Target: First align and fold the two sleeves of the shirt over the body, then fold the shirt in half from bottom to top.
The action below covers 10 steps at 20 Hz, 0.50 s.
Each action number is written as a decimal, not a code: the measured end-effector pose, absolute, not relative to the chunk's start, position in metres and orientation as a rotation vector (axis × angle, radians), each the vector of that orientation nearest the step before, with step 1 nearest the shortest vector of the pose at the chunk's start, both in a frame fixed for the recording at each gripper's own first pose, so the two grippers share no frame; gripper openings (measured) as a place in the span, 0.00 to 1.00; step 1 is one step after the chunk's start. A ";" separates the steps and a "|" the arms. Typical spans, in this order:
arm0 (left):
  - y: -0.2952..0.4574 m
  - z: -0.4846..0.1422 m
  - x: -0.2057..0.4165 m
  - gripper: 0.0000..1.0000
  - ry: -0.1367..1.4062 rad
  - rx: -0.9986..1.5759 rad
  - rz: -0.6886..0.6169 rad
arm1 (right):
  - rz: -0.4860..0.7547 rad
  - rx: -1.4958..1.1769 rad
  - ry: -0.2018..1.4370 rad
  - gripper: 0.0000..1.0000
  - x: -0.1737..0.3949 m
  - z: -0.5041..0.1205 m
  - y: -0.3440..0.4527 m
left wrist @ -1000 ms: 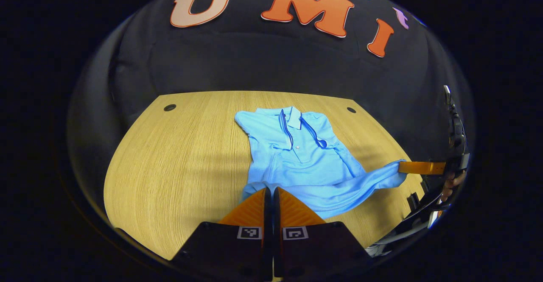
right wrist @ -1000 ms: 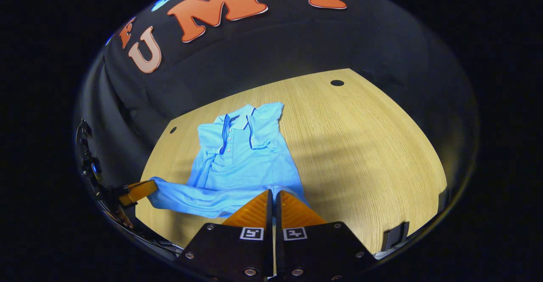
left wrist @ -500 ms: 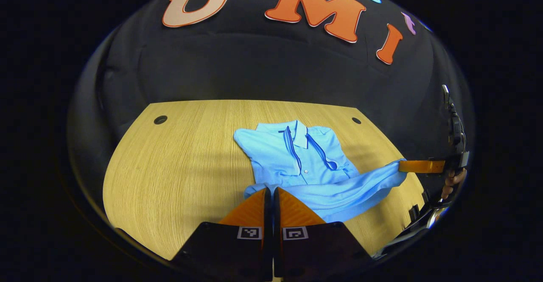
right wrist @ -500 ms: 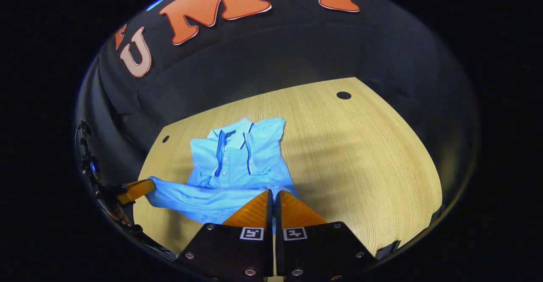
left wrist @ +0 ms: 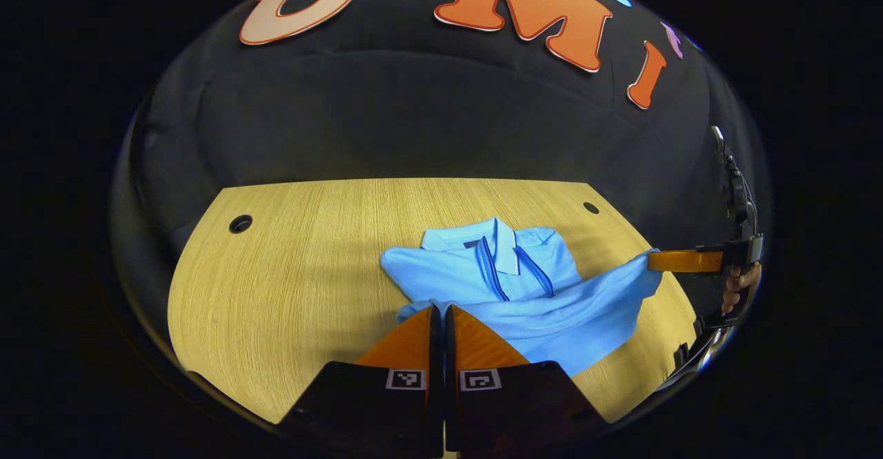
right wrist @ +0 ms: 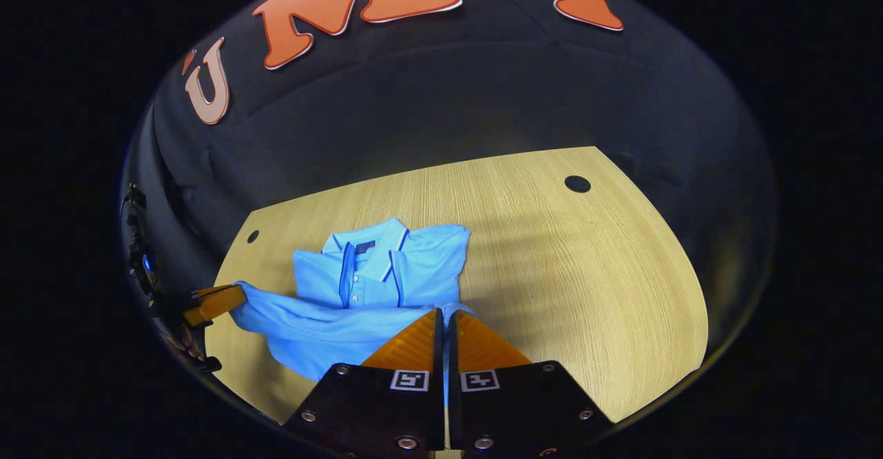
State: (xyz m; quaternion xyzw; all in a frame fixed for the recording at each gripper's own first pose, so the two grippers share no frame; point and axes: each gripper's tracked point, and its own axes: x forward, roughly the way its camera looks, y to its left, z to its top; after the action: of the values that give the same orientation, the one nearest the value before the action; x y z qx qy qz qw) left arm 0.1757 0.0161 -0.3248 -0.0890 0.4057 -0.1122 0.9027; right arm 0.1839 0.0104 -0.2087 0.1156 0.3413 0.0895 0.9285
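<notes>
Left gripper view: my left gripper [left wrist: 440, 315] is clamped on the hem of the shirt [left wrist: 483, 279], lifted above the table [left wrist: 296, 266]; my right gripper [left wrist: 652, 260] pinches the far corner.
Right gripper view: my right gripper [right wrist: 441, 319] is pinched on the hem; collar [right wrist: 372, 241] lies flat behind; left gripper [right wrist: 231, 297] grips the other corner.

Bright overhead light, soft shadows (edges bent, perhaps slightly blurred).
</notes>
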 end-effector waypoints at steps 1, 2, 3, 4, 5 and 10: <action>0.016 -0.327 0.184 0.04 0.836 -0.186 -0.237 | 0.179 0.237 0.699 0.03 0.193 -0.208 0.011; 0.016 -0.329 0.194 0.04 0.834 -0.189 -0.242 | 0.175 0.239 0.700 0.03 0.202 -0.208 0.013; 0.016 -0.331 0.204 0.03 0.832 -0.189 -0.245 | 0.172 0.239 0.699 0.03 0.210 -0.207 0.014; 0.018 -0.334 0.213 0.04 0.828 -0.187 -0.247 | 0.168 0.234 0.698 0.03 0.219 -0.207 0.015; 0.020 -0.336 0.223 0.04 0.824 -0.180 -0.247 | 0.169 0.229 0.699 0.02 0.229 -0.208 0.015; 0.036 -0.351 0.270 0.04 0.807 -0.175 -0.220 | 0.163 0.227 0.699 0.02 0.279 -0.210 0.020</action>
State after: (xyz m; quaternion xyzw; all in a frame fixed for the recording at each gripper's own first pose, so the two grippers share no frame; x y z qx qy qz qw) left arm 0.2698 0.0357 -0.3510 -0.0846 0.3916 -0.1068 0.9100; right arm 0.2793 0.0197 -0.2104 0.1109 0.3413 0.0798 0.9300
